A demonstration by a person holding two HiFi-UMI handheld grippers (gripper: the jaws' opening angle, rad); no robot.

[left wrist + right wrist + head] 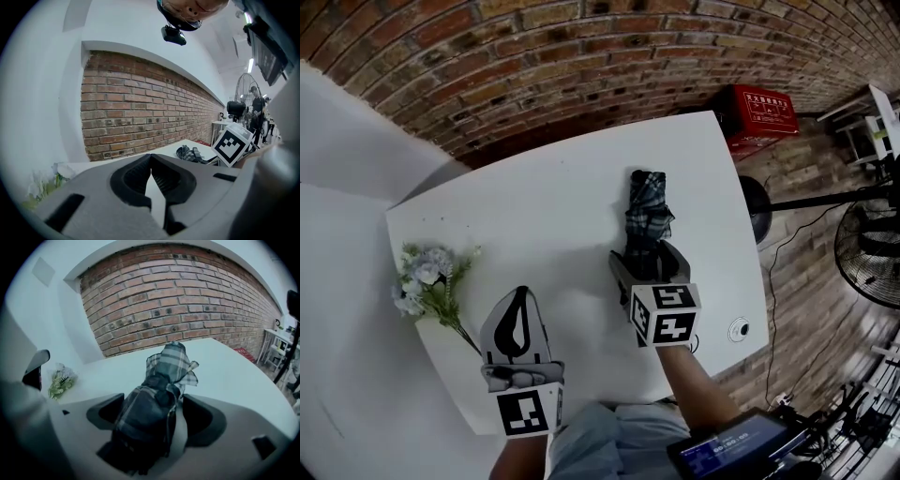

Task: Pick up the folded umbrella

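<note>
Brick wall (pixel 534 66) up top, smooth white table (pixel 562 197) across the middle of the frame. Right gripper (pixel 650 259) reaches up-frame from bottom centre, bare forearm behind it. Its chunky grey jaws are clamped either side of the folded umbrella (pixel 649 211), a soft crumpled plaid bundle at frame centre. Left gripper (pixel 521 292) sits lower left, jaw tips touching, holding nothing, right beside some pale flowers (pixel 427 277).
</note>
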